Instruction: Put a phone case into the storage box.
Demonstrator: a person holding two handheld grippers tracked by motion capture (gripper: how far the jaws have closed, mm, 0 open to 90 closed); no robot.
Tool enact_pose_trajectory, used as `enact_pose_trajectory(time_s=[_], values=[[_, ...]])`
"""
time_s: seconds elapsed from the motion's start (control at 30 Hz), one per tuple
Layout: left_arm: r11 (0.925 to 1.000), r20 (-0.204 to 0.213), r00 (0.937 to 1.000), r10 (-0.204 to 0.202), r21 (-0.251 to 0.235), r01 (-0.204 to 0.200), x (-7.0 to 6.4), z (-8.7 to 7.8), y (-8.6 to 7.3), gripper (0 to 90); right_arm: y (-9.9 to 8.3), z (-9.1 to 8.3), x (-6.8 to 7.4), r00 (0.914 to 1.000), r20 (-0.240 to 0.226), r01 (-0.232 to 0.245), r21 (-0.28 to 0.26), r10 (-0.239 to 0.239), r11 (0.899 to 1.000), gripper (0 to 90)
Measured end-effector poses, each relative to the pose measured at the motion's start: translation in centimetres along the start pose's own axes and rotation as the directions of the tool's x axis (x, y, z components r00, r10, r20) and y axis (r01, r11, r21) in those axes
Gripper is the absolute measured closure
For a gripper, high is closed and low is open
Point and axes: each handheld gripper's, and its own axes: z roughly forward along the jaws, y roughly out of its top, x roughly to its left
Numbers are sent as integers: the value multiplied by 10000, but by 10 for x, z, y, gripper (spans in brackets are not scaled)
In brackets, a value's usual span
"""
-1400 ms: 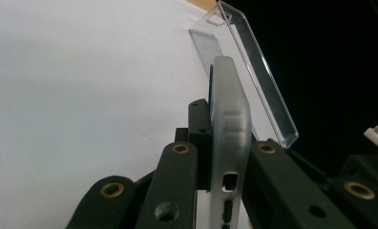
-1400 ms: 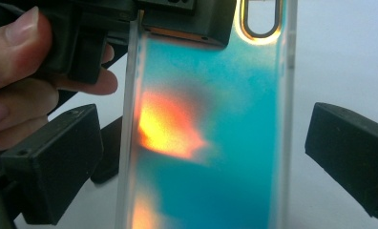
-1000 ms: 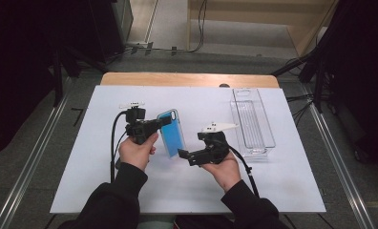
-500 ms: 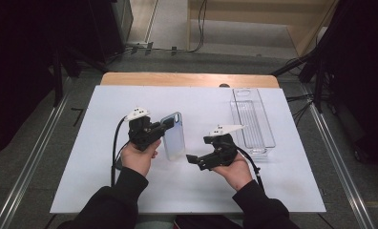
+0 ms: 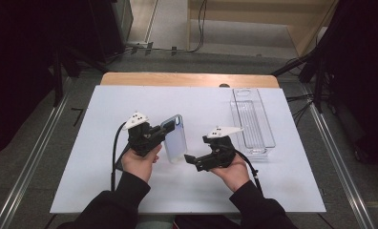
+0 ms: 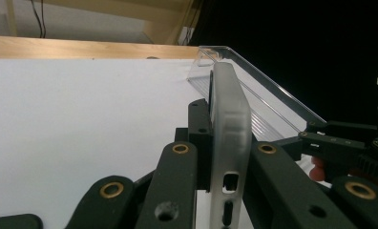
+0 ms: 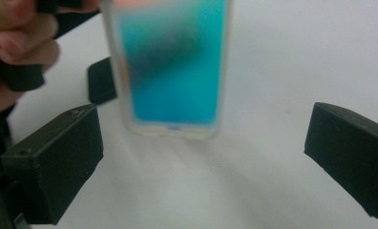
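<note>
A phone (image 5: 175, 139) in a frosted clear case stands on its end on the white mat, with my left gripper (image 5: 164, 137) shut on its upper part. The left gripper view looks along the phone's pale edge (image 6: 230, 125), clamped between the two black jaws of the left gripper (image 6: 230, 160). My right gripper (image 5: 193, 160) sits just right of the phone, open and pointed at it. In the right gripper view the phone's blue screen (image 7: 173, 62) faces the wide-open right gripper (image 7: 204, 157), blurred and close.
A long clear plastic tray (image 5: 252, 120) lies on the right of the white mat (image 5: 201, 102), and its wall (image 6: 254, 88) runs behind the phone. A wooden table edge (image 5: 187, 79) runs along the back. The left hand's fingers (image 7: 16, 39) are at the upper left.
The left gripper has turned the phone so its pale back faces the high view and has brought it slightly nearer the person. The right gripper has barely shifted.
</note>
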Motion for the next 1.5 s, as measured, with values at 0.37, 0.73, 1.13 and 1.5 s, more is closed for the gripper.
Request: enact_pose_trajectory(time_s=[0.37, 0.73, 1.13, 1.5], values=[[9998, 220, 9997, -98, 176, 94, -10, 1, -3, 857, 10, 8, 13, 9973, 641, -312, -631, 352, 9975, 0], [9989, 452, 9987, -222, 426, 203, -25, 5, -10, 859, 15, 14, 21, 9959, 633, -594, -747, 642, 9954, 0], [9961, 647, 9961, -596, 690, 551, -29, 5, -14, 850, 16, 18, 27, 9976, 616, -262, -853, 316, 9960, 144], [9920, 685, 9932, -940, 909, 876, -24, 1, -9, 553, 19, 18, 23, 9969, 735, -240, -510, 277, 9984, 152]])
